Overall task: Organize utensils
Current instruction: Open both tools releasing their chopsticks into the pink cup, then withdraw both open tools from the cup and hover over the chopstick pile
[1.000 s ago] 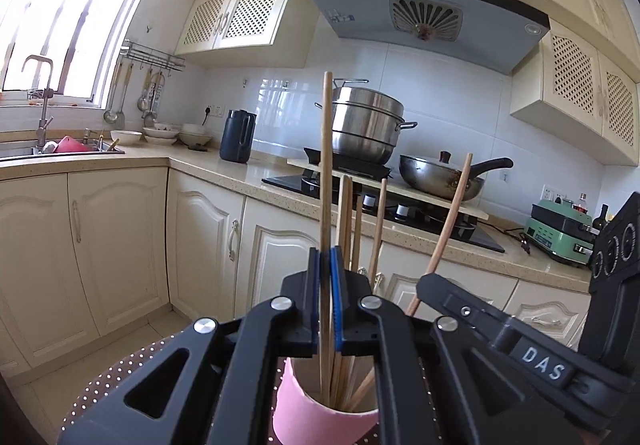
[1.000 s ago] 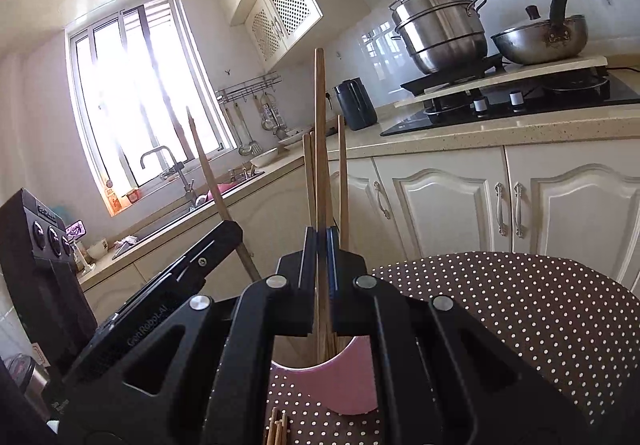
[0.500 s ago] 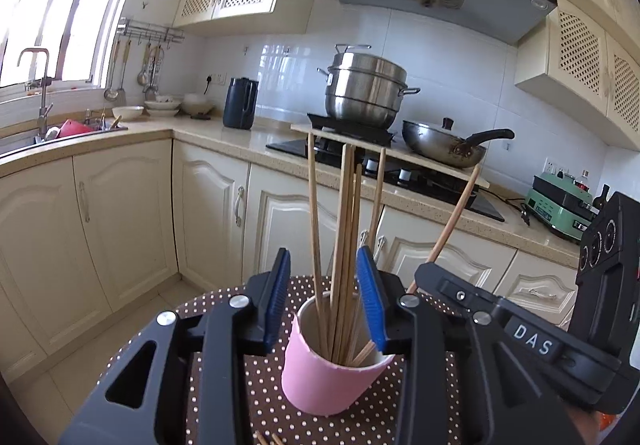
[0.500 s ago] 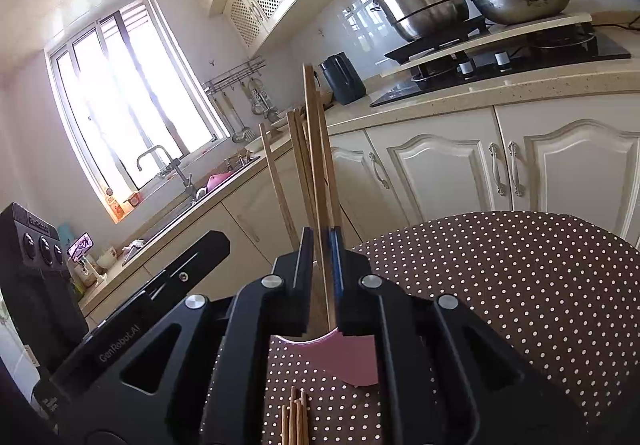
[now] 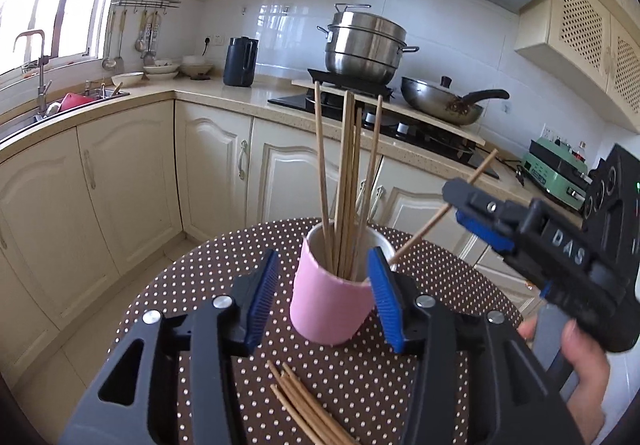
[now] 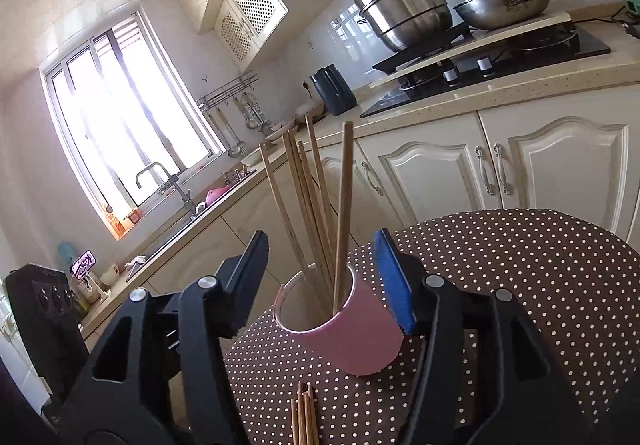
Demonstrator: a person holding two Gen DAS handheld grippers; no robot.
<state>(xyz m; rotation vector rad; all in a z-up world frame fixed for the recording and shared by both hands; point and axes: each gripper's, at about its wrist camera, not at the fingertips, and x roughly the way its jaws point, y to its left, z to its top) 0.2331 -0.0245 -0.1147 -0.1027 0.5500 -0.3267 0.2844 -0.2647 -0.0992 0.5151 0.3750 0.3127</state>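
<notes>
Both sets of tongs have backed off from the pink cup (image 5: 334, 297) since a second ago, when each was pinched on an upright chopstick; their jaws have just been opening, and now stand apart with nothing pressed between the pads.

Largest first: the dotted counter (image 5: 224, 277) carries everything. The pink cup stands upright near its middle, framed between the pads of the left tongs (image 5: 324, 301) but untouched. The right tongs (image 6: 324, 281) likewise bracket the cup without gripping it. Inside the cup, the standing chopsticks (image 5: 347, 181) lean against the rim, one slanting far out toward the right tongs. On the near side of the cup, well clear of its base, lies a loose bundle of chopsticks (image 5: 304, 405).

These sticks look light, stiff and thin, likely to roll or slip sideways. A pinch across the middle of one stick, squarely on the ribbed pads, would probably hold best.
</notes>
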